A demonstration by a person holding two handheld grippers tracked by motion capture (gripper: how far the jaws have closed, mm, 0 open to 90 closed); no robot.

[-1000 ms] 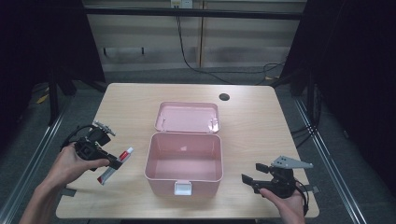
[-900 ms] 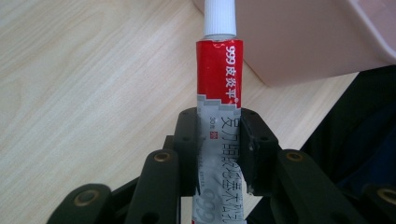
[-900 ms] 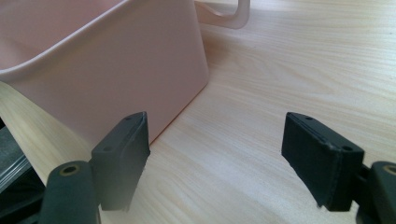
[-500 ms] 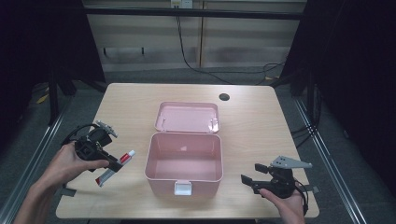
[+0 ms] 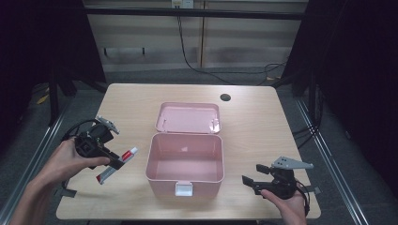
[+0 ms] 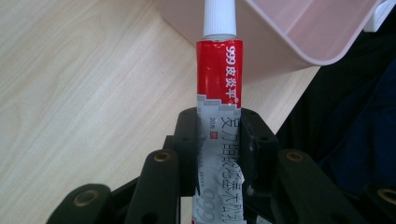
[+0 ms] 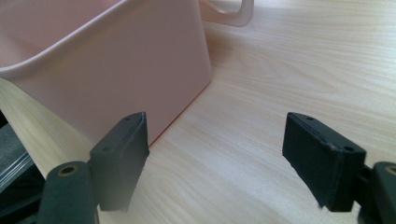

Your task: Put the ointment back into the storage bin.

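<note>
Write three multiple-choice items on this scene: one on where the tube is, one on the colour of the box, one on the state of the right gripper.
1. Where is the tube?
A. inside the box
B. between the left gripper's jaws, left of the box
C. on the lid

2. What colour is the box?
A. pink
B. blue
C. green

3. How does the right gripper stand?
A. shut on the tube
B. shut on the box latch
C. open, holding nothing

Answers:
1 B: the left gripper view shows its jaws pressed on the tube's silver end, and the high view shows the tube outside the box.
2 A: walls and lid are pink.
3 C: bare table lies between its spread jaws.
</note>
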